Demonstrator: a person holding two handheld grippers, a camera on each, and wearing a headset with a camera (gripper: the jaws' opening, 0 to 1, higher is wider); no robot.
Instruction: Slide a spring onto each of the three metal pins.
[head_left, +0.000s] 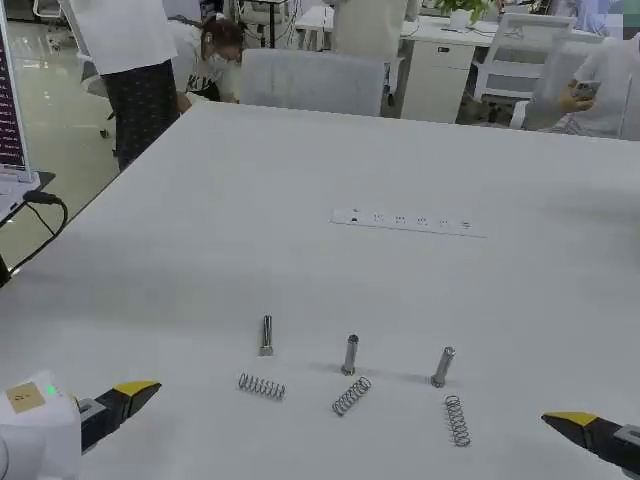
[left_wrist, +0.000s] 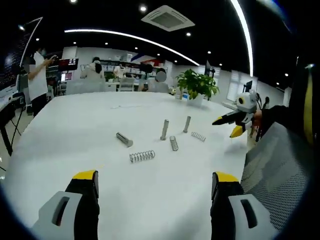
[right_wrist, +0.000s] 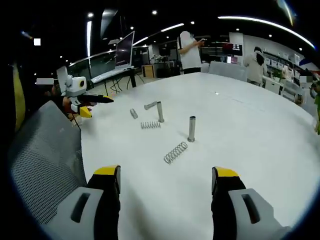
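The left tongs (head_left: 135, 392) sit at the near left corner of the head view and the right tongs (head_left: 572, 423) at the near right, both held low over the white bench (head_left: 200, 200) and well apart from each other. Each gripper view shows its own pair spread wide with nothing between the yellow tips, so both are released. Between the two tools, three metal pins stand in a row across the bench. The middle pin (head_left: 350, 355) and the right pin (head_left: 443, 367) stand upright on their heads. The left pin (head_left: 266, 335) appears in both gripper views to lie on its side. All three pins are bare. One spring lies flat on the bench on the near side of each pin. The left spring (head_left: 261, 386) lies crosswise near the left pin. The middle spring (head_left: 351, 395) lies slantwise, with its far end just beside the foot of the middle pin. The right spring (head_left: 457, 420) points roughly toward the person, near the right pin. Neither tool touches a pin or a spring. Farther back, a strip of sockets (head_left: 408, 221) is set into the bench, and a grey chair (head_left: 315, 82) stands at the far edge.
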